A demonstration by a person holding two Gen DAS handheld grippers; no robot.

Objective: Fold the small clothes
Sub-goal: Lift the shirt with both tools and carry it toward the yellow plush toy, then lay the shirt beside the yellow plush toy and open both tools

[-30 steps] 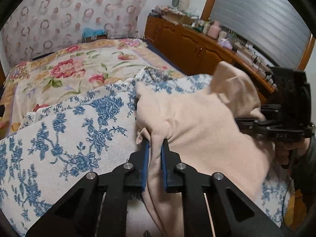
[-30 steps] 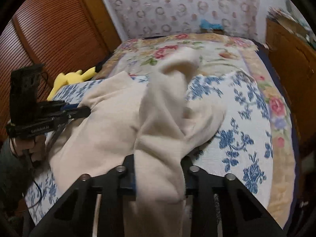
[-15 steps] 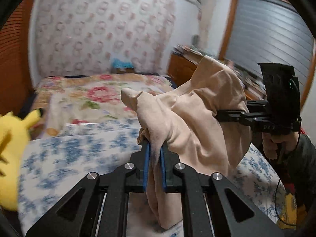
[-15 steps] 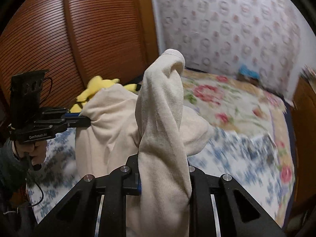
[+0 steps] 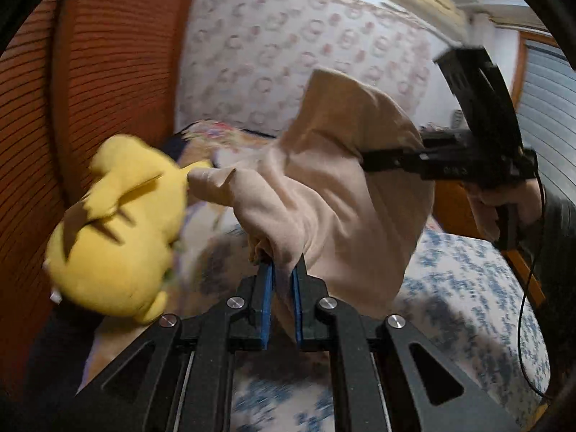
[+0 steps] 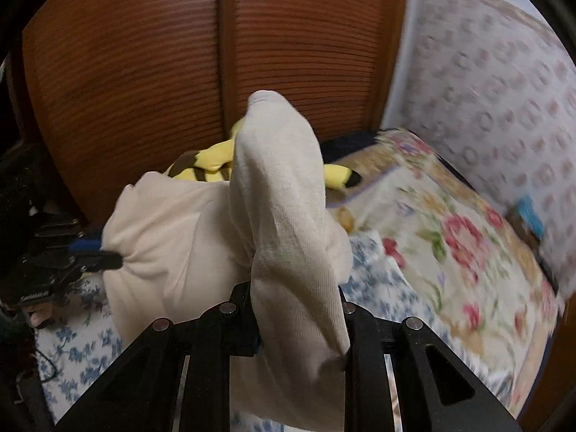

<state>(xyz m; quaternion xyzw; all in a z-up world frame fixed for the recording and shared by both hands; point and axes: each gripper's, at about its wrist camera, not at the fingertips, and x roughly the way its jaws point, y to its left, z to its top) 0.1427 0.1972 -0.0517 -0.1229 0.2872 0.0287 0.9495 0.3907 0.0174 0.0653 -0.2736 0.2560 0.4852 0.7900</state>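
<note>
A small cream garment [image 5: 324, 187] hangs in the air above the bed, held at two places. My left gripper [image 5: 280, 273] is shut on a bunched edge of it, the cloth pinched between the blue pads. In the left wrist view the right gripper [image 5: 363, 160] bites into the garment from the right, a hand [image 5: 504, 201] around its handle. From the right wrist the garment [image 6: 284, 216] drapes over my right gripper [image 6: 295, 295] and hides its fingertips; it is shut on the cloth. At the far left of that view, the left gripper [image 6: 108, 255] grips the other end.
A yellow plush toy [image 5: 118, 226] lies on the left side of the bed, close to the garment. Under the garment is a blue-flowered cover [image 5: 468, 288], with a floral quilt [image 6: 460, 237] beyond. Brown slatted wardrobe doors [image 6: 144, 72] stand behind, and patterned wallpaper [image 5: 288, 54] covers the end wall.
Both grippers have lifted the garment off the bed and swung it left toward the wardrobe and the plush toy. Both wrists have rolled. The grips have stayed the same.
</note>
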